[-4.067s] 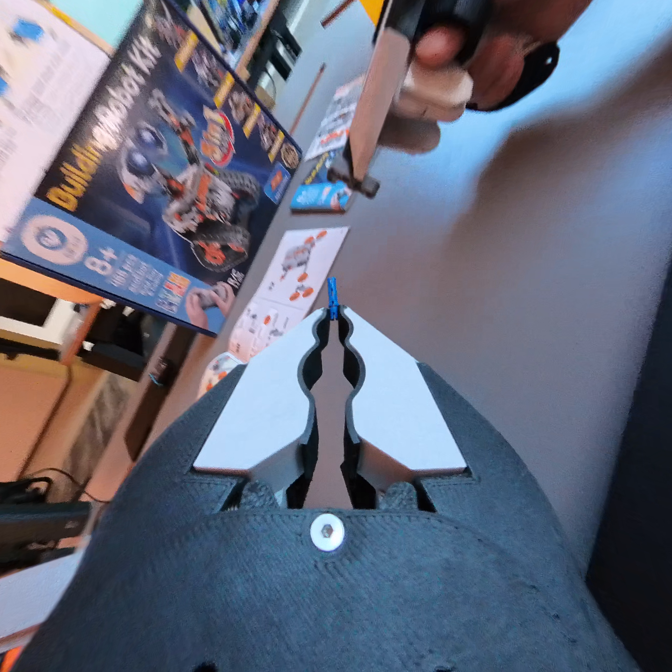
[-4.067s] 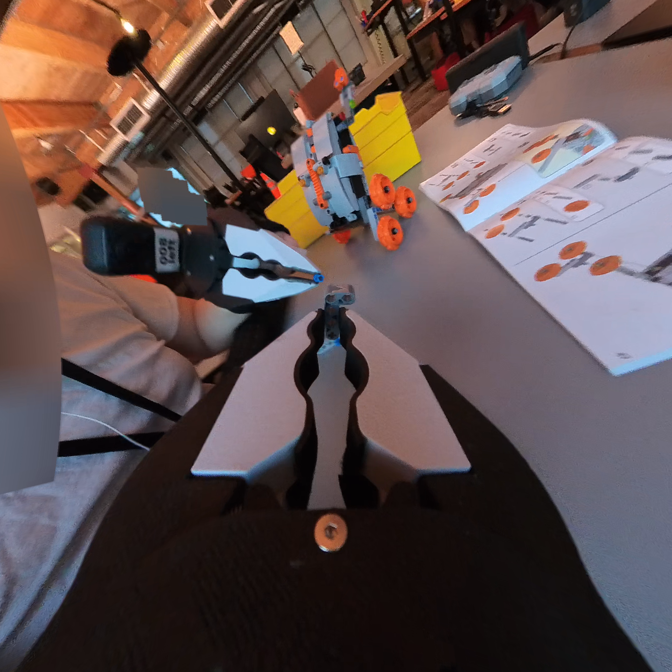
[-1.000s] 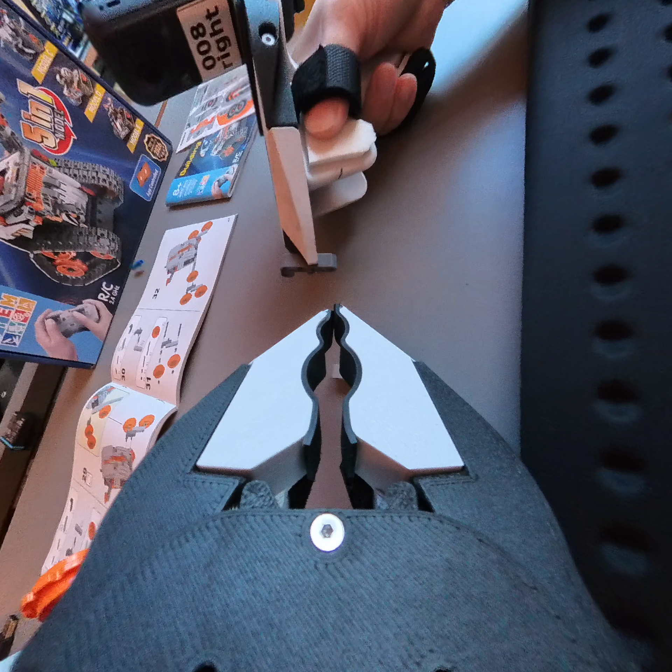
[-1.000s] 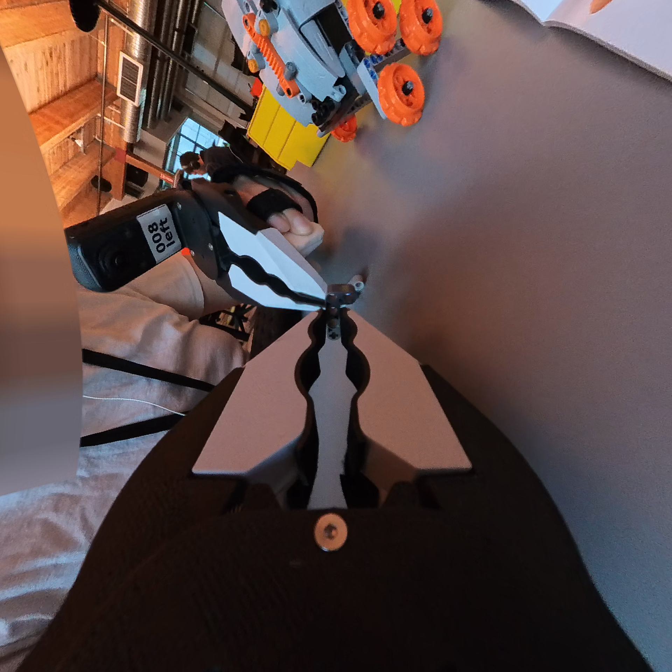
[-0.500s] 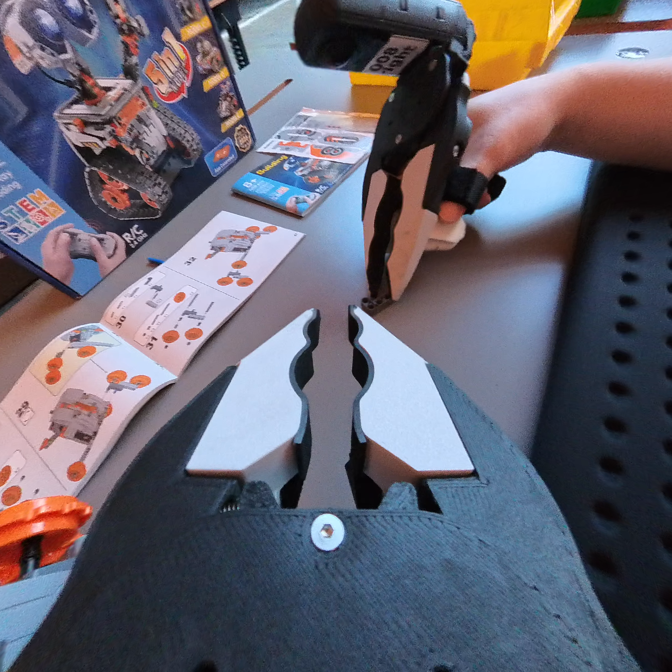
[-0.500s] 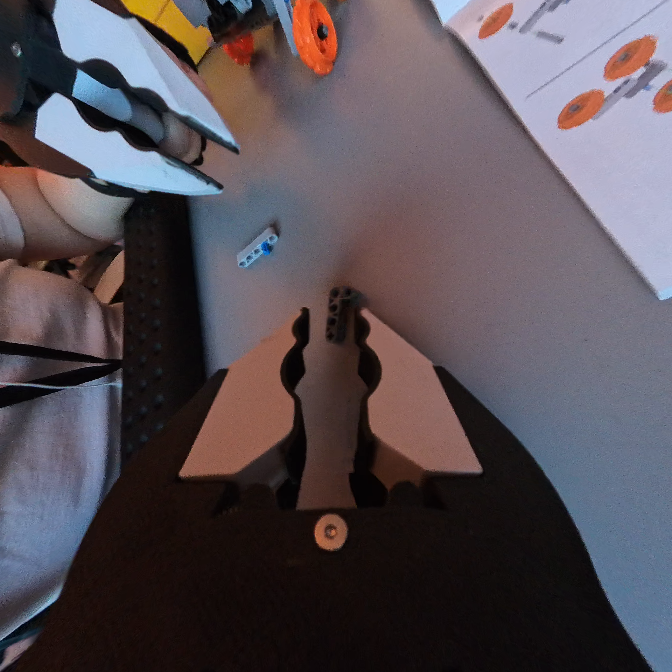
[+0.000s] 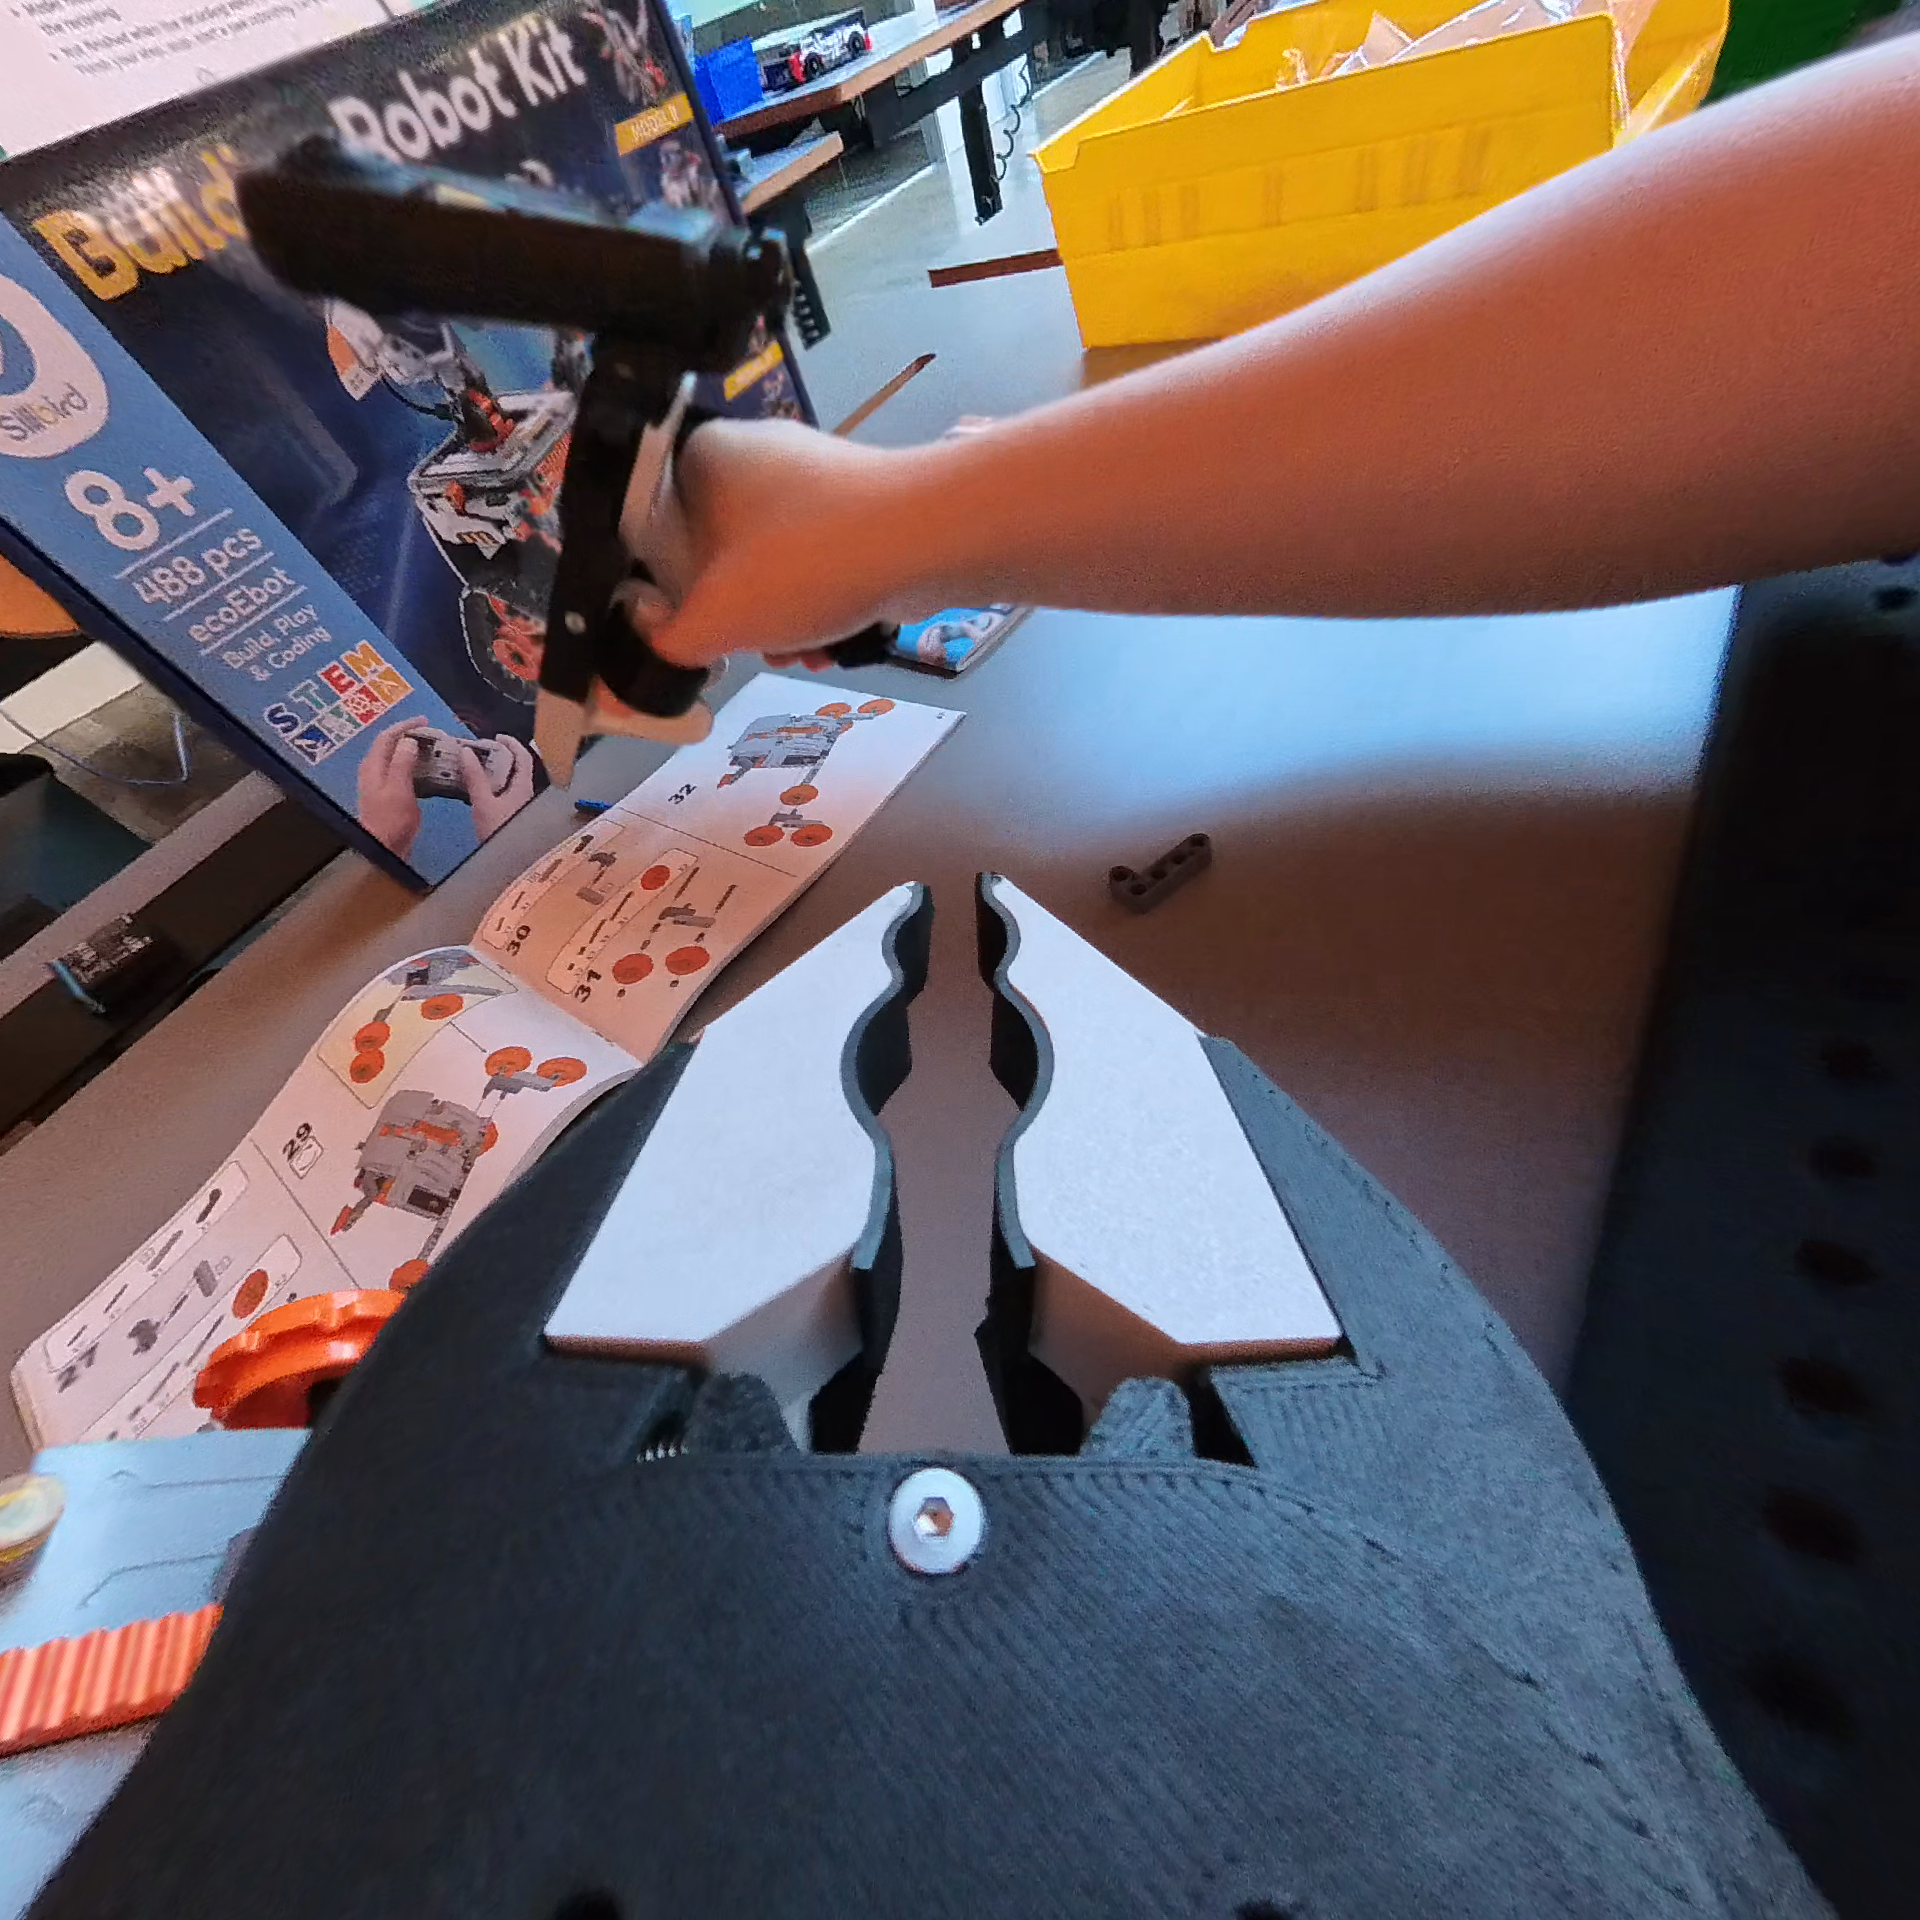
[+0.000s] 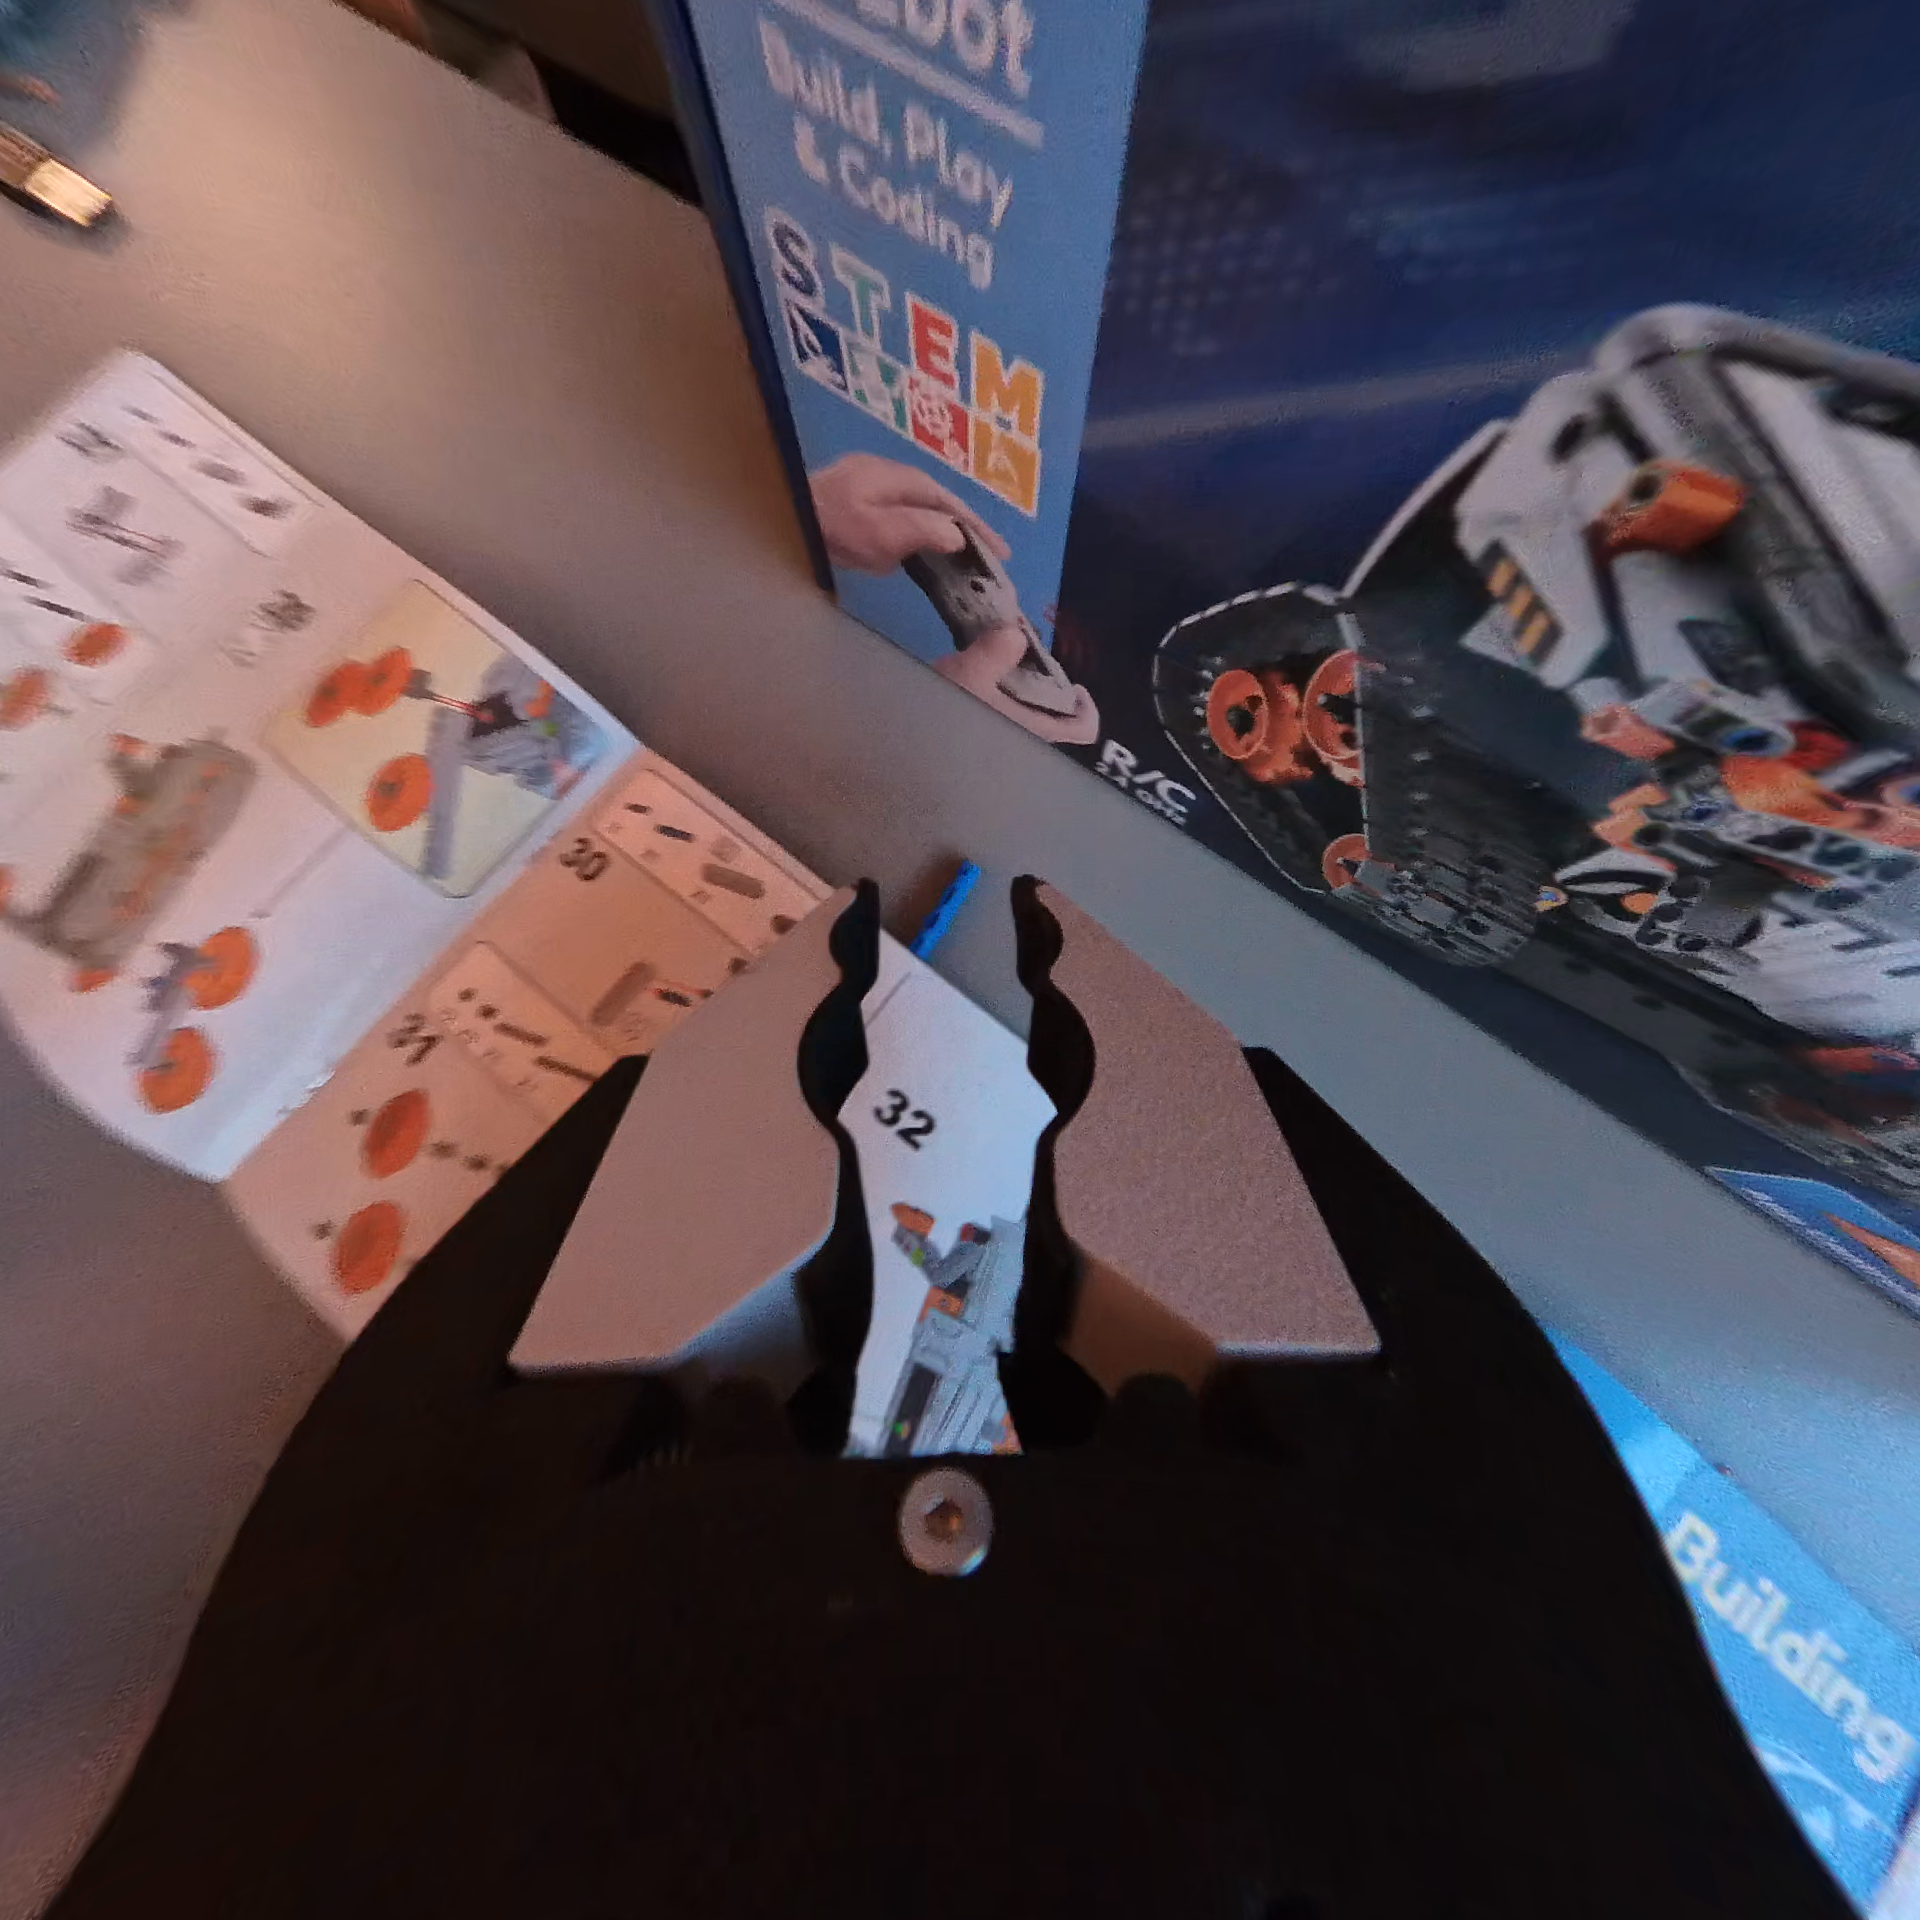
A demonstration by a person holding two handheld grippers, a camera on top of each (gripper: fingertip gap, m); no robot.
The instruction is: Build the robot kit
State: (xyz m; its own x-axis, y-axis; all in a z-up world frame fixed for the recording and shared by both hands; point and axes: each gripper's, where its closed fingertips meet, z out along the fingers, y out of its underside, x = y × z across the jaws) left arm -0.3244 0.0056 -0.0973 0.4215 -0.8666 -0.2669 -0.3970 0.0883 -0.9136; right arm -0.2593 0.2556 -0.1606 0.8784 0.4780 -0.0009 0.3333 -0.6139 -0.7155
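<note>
Hovering my right gripper (image 8: 940, 899), jaws apart and empty, over a blue pin (image 8: 943, 907) beside the booklet (image 8: 436, 831); left gripper (image 7: 951, 899) is parted too. The pin could skid away under the box (image 8: 1455, 520).

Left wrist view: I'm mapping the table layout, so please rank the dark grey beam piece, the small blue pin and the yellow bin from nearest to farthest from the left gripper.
1. Dark grey beam piece: on the table just ahead and right of the left gripper, whose jaws are open.
2. Small blue pin: farther ahead to the left, at the open instruction booklet's edge.
3. Yellow bin: far back, on the right.
</note>
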